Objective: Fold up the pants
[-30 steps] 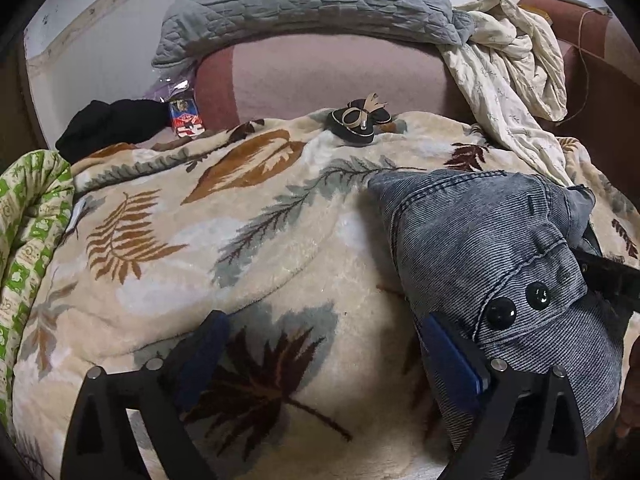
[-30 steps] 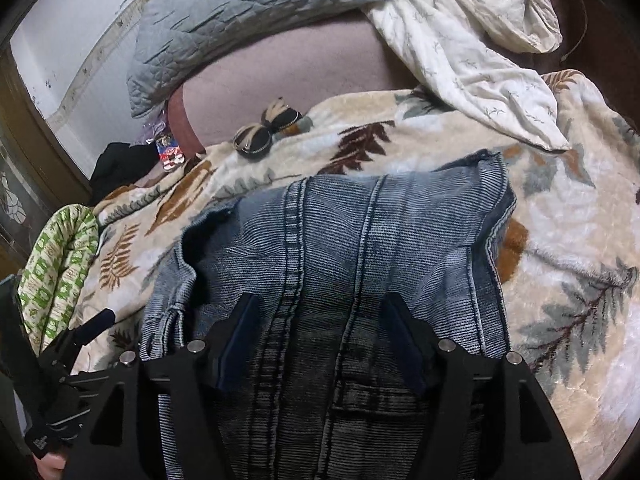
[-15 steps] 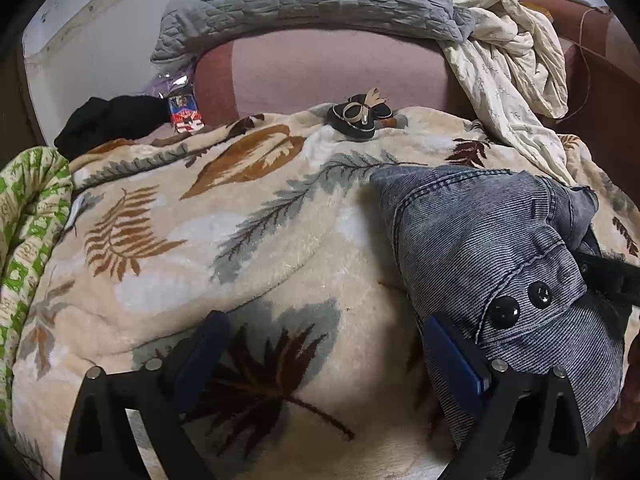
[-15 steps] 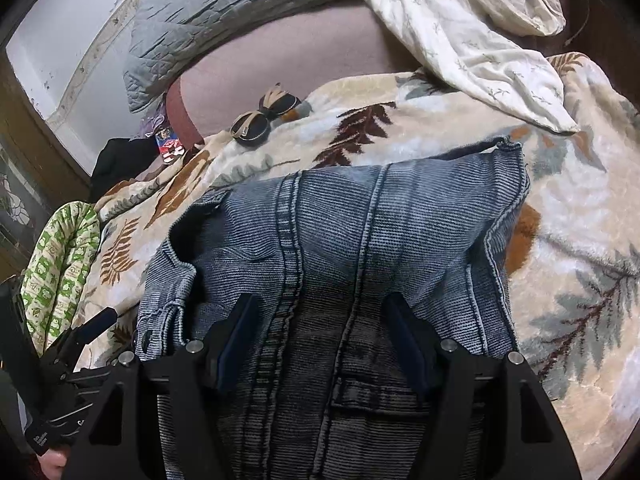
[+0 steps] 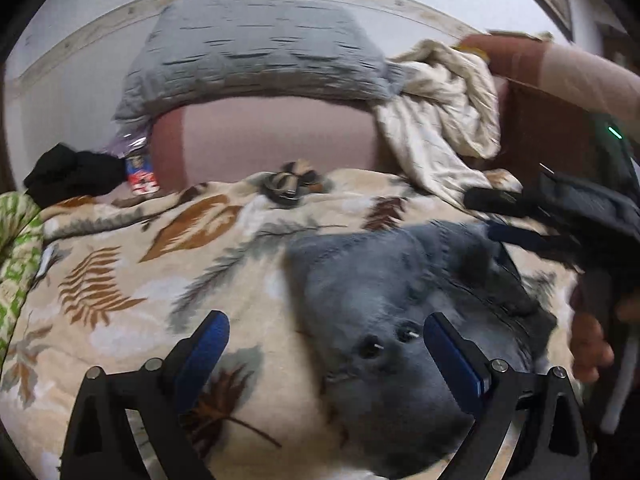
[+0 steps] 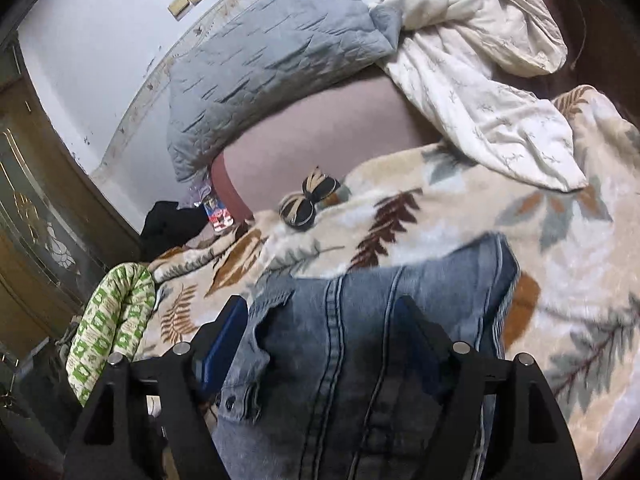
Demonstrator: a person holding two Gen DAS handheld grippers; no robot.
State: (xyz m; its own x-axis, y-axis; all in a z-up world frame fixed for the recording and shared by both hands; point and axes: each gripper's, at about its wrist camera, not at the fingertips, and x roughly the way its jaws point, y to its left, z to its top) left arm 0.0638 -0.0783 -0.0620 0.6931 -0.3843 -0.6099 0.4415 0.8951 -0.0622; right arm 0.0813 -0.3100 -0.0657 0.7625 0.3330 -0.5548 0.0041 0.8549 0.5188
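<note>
green patterned cloth (image 5: 18, 248) at the far left edge; black garment (image 5: 76, 172) behind it; leaf-print blanket (image 5: 132, 280) covers the bed; left gripper (image 5: 326, 344) jaws spread wide, holding nothing, its blue pads (image 5: 204, 350) above the blanket, the right-hand pad just over the jeans; denim pants (image 5: 384, 304) lie bunched on the blanket, right of centre, two dark buttons showing; grey pillow (image 5: 256, 52) and cream sheet (image 5: 444, 120) at the back; right gripper (image 6: 320, 332) jaws apart, straddling the denim waistband region; whether the pads press the fabric cannot be told; hair clip (image 6: 308, 200) on the blanket beyond the pants.
</note>
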